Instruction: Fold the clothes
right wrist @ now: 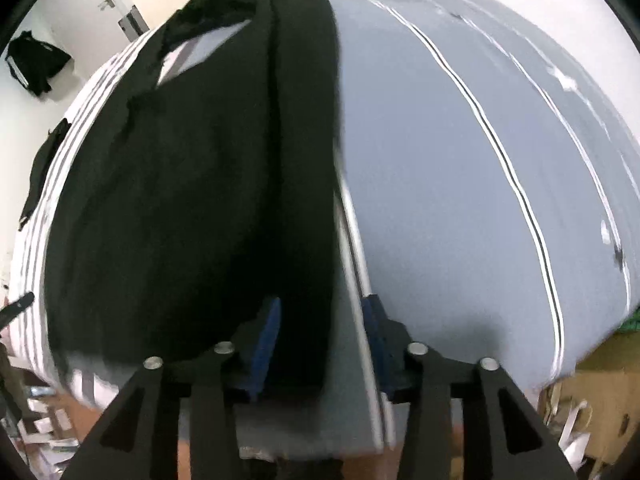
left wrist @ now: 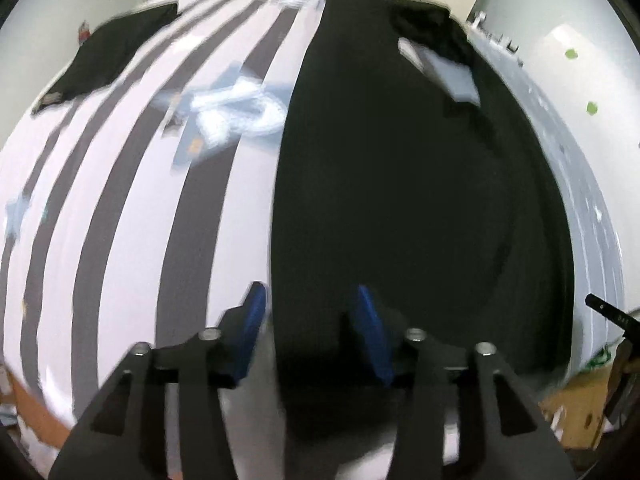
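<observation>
left wrist view: your left hand-held gripper (left wrist: 310, 320) is spread, nothing between its blue pads, over the left edge of the black garment (left wrist: 400, 200) lying on the striped sheet (left wrist: 132, 216) | right wrist view: your right hand-held gripper (right wrist: 322, 332) stands parted, pads clear of the garment's folded right edge, beside the grey sheet (right wrist: 460, 200)

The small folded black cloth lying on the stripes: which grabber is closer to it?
Left. The left gripper sits at the black garment's left edge, with the folded cloth farther off on that side. The right gripper is over the garment's opposite edge.
</observation>
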`<state>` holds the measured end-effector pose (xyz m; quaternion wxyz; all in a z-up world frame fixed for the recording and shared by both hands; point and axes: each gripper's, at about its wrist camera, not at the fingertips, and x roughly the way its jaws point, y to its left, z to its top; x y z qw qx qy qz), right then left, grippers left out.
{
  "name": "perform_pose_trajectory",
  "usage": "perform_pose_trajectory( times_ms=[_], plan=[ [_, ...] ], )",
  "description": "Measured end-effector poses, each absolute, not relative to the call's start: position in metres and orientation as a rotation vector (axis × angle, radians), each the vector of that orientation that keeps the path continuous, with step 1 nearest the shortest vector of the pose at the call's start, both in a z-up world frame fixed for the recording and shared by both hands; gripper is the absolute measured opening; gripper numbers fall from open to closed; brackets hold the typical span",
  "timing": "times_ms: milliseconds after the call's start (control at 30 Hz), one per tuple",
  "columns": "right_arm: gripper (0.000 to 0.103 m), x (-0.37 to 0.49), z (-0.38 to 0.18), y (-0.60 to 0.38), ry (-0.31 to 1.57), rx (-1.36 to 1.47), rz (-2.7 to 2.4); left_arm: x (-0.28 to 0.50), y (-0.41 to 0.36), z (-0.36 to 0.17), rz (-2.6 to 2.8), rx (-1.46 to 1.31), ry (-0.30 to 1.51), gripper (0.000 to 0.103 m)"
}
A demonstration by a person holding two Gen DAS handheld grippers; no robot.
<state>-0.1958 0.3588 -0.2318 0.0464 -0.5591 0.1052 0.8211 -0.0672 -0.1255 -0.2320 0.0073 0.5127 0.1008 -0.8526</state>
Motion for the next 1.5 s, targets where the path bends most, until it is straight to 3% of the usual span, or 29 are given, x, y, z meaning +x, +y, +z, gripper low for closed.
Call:
perform_pose_trajectory(
  times_ms=[100,500,667,867,967,1100,1500],
  plan=[
    [0.051,-0.242,-0.233,0.356,0.265,-1.656,2.541,-0.056,-0.113,-0.233,-2.676,1.546,0.318,0.063],
    [0.052,-0.438,-0.269,0.409,0.282,-1.475,2.572,-0.276,-0.107,-0.247,-2.676,1.410,0.319,0.063],
    [0.063,-0.495,-0.274,0.413,0.274,-1.427,2.616,-0.329,-0.092,-0.259,-2.623,1.412,0.295,0.064],
    [0.064,-0.534,-0.295,0.420,0.224,-1.466,2.629,-0.359,-0.082,-0.296,-2.533,1.527,0.186,0.064],
    [0.066,-0.531,-0.313,0.425,0.215,-1.513,2.591,-0.354,-0.087,-0.308,-2.549,1.528,0.159,0.072],
    [0.077,-0.523,-0.324,0.432,0.169,-1.469,2.632,-0.349,-0.097,-0.303,-2.536,1.506,0.161,0.073],
    [0.085,-0.559,-0.291,0.473,0.224,-1.385,2.556,-0.409,-0.144,-0.269,-2.552,1.415,0.224,0.073]
  ],
)
